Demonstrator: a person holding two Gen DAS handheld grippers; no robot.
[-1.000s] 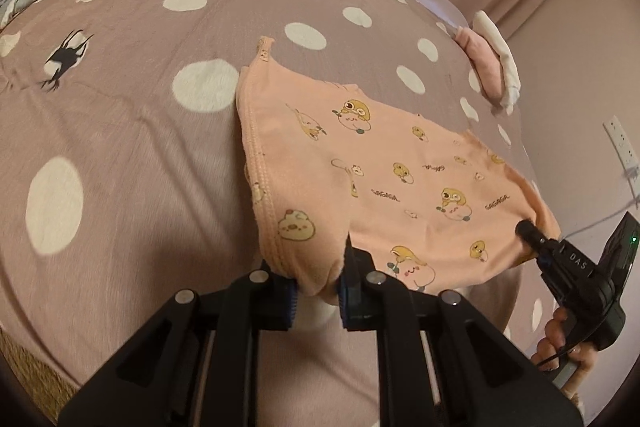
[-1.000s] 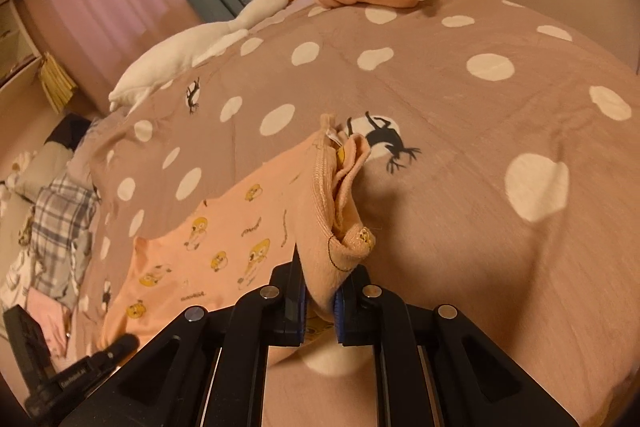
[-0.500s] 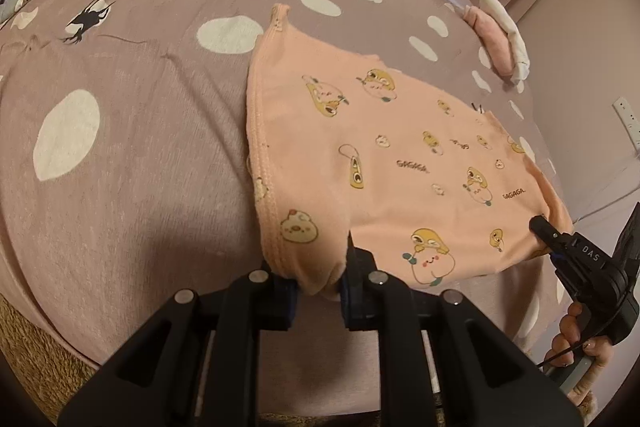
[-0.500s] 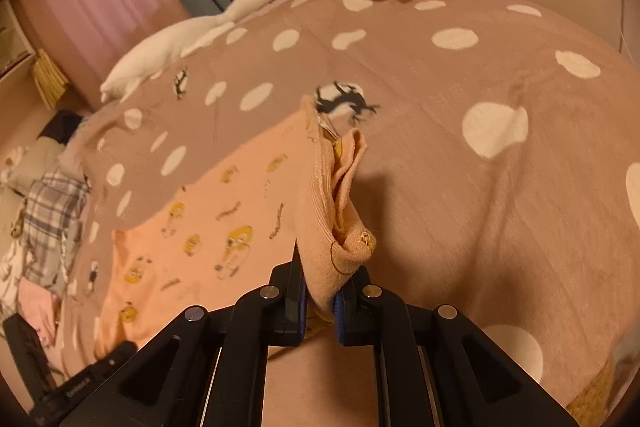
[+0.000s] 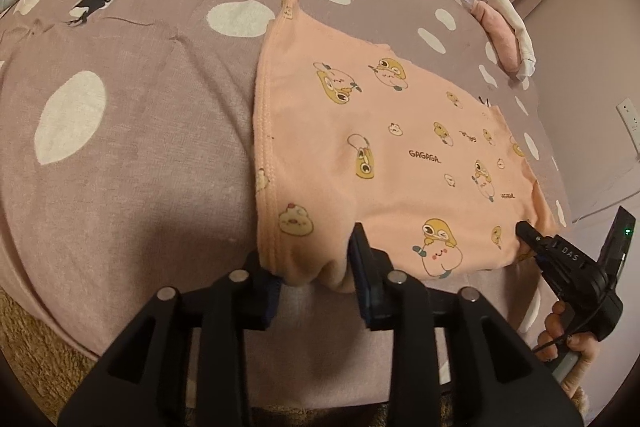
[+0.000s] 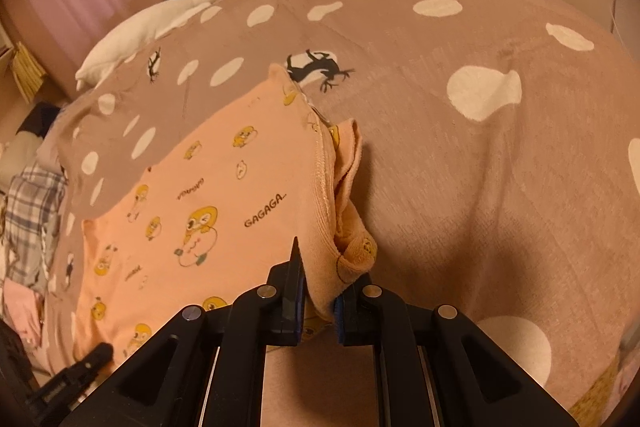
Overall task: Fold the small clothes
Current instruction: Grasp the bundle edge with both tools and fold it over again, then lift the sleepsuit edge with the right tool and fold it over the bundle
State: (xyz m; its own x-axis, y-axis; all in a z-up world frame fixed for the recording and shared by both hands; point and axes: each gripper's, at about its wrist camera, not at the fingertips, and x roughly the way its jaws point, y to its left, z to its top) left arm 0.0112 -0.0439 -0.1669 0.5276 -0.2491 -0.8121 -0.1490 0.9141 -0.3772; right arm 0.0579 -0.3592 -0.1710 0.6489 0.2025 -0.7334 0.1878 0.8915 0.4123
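The left gripper (image 5: 316, 279) is opening, its jaws now apart with the peach garment's (image 5: 384, 155) ribbed, bunched corner loose between them. The soft cartoon-printed cotton lies flat beyond on the spotted mauve bedspread (image 5: 120, 155) (a plush goose (image 6: 160, 11) farther off). At the right, the right gripper (image 6: 320, 307) pinches the opposite folded hem.

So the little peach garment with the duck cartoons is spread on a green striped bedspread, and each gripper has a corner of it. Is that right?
Not quite: the bedspread is dusty pink-brown with white spots, not green striped, as both wrist views show. The rest holds: the garment lies spread on it, the right gripper pinches one corner, and the left gripper, its jaws opening, has another corner between them.
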